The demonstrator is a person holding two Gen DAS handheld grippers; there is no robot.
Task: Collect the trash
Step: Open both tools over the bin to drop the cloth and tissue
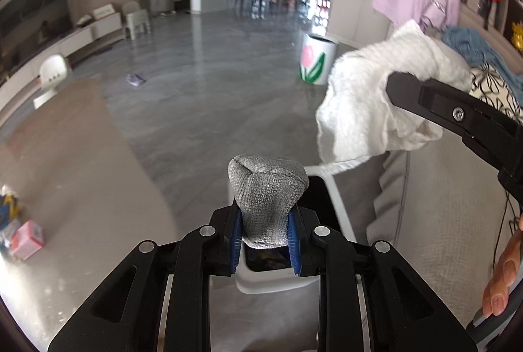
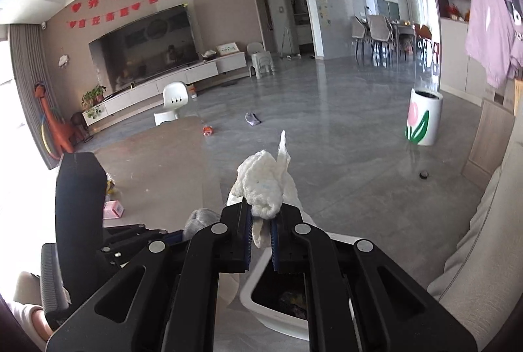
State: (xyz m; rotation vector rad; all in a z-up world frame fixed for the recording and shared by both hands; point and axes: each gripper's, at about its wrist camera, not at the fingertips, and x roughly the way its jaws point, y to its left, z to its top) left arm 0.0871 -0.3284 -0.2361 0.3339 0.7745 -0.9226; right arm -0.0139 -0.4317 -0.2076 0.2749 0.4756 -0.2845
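Hovering: left gripper (image 1: 264,240) clenched on a grey cloth (image 1: 266,201), directly above the open bin (image 1: 340,204).
Right gripper (image 2: 261,234): grasping a white wipe (image 2: 264,188), bin (image 2: 261,309) just below and ahead.

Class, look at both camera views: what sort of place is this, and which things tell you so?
Most likely a home's open living room: a large television on the wall, a dining table with chairs further back, and a sofa beside the white bin.

Bin (image 2: 261,303) on floor directly below both grippers, sofa (image 2: 474,254) at right, low table (image 1: 65,172) left; painted bin (image 2: 424,116) stands farther off, possibly near cabinet.
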